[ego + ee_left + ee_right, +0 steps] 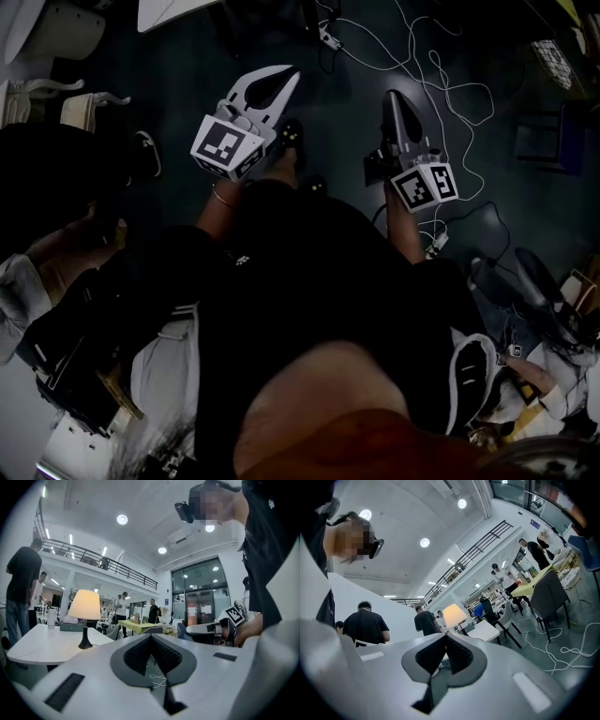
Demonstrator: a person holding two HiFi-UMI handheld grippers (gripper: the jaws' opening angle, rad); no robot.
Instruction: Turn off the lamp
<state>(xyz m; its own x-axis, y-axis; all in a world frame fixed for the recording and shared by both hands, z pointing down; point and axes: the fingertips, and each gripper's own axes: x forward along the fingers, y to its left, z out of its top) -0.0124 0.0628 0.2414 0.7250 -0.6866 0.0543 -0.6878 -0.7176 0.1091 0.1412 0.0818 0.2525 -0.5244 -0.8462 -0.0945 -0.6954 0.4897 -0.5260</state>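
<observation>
— So where is the lamp?

— Far off at the left in the left gripper view, upright on a white table, its shade glowing. In the right gripper view it shows just past the fingertips, far ahead, on that table.

— And the left gripper?

— Its fingers are pressed together, tips meeting, with nothing between them. It is well apart from the lamp.

— The right gripper?

— Likewise, its fingers are closed tip to tip and empty. In the head view both grippers are held out side by side over a dark floor, and white cables lie on the floor beyond the right one.

— Anything near the lamp?

— Grey chairs stand to the right of the table in the right gripper view. People stand around the room beyond it. One person in a black shirt is at the far left of the left gripper view, close by the table.
</observation>
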